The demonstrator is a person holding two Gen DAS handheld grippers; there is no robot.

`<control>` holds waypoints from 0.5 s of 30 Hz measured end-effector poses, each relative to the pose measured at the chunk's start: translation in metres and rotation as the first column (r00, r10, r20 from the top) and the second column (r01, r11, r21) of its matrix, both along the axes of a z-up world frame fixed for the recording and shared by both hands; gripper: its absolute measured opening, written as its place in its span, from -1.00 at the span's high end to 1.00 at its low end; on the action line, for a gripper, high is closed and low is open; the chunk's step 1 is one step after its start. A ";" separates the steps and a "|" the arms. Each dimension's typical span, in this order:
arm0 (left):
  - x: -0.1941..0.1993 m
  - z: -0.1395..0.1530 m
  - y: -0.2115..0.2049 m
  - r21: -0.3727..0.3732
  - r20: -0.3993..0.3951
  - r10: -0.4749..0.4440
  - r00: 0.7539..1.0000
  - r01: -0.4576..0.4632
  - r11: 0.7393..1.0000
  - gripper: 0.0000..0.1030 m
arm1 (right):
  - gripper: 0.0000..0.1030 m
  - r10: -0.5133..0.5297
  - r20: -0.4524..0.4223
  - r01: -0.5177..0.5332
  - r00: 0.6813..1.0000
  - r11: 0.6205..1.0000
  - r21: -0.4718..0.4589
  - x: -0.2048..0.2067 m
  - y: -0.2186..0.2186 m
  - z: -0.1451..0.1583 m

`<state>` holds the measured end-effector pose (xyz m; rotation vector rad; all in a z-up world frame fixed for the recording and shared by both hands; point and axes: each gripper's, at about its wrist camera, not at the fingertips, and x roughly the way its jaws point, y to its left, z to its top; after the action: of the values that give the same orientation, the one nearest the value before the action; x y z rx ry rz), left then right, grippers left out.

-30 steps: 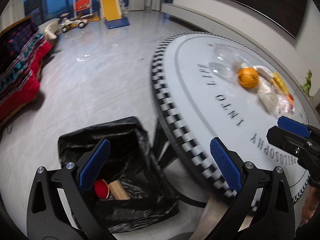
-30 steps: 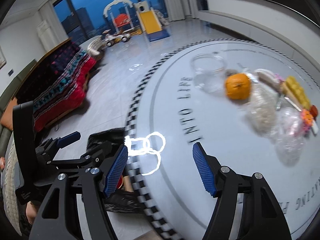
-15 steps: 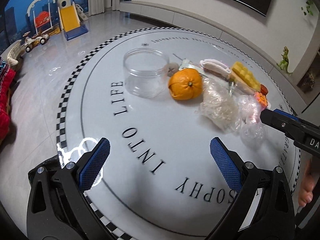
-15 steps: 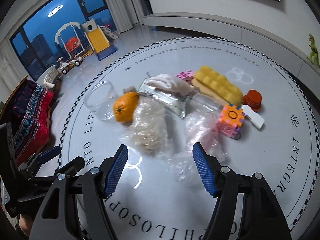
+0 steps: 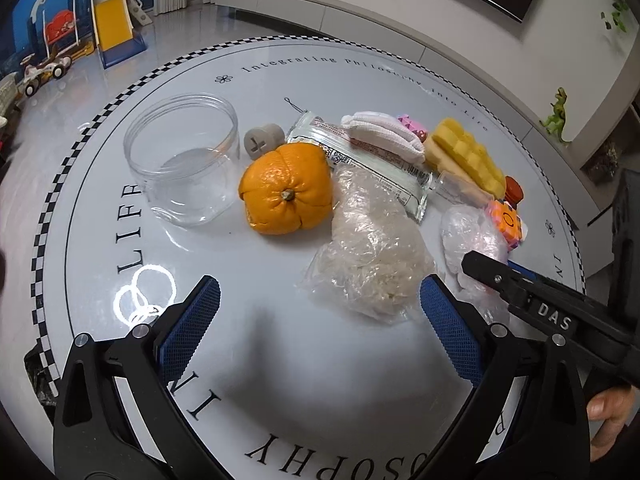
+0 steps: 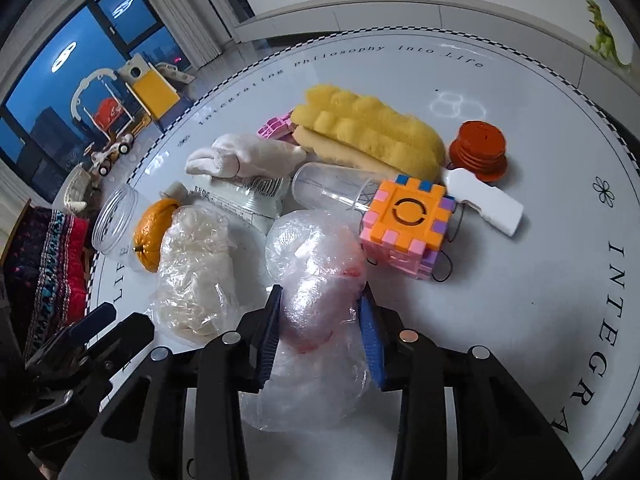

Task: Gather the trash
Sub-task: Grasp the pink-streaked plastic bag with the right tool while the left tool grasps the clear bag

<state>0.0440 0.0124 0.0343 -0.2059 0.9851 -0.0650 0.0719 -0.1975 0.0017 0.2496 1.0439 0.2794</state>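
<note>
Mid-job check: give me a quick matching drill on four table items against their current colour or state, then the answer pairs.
Items:
1. jar
2. clear bag
3. cube
4. sponge

States:
A. yellow, lying at the far side of the pile
B. between the right gripper fingers
C. clear, open, standing beside the orange
D. orange top with pink and purple edges

Pairs: 1-C, 2-B, 3-D, 4-A
</note>
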 end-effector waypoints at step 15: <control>0.034 -0.025 -0.038 0.049 -0.012 -0.056 0.998 0.056 0.997 0.07 | 0.25 -0.057 0.020 0.056 0.998 0.998 0.035 -0.021 -0.026 0.007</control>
<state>0.0779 -0.0254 0.0090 -0.1334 1.0024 -0.0906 0.0508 -0.2230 0.0090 0.3064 1.0103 0.2491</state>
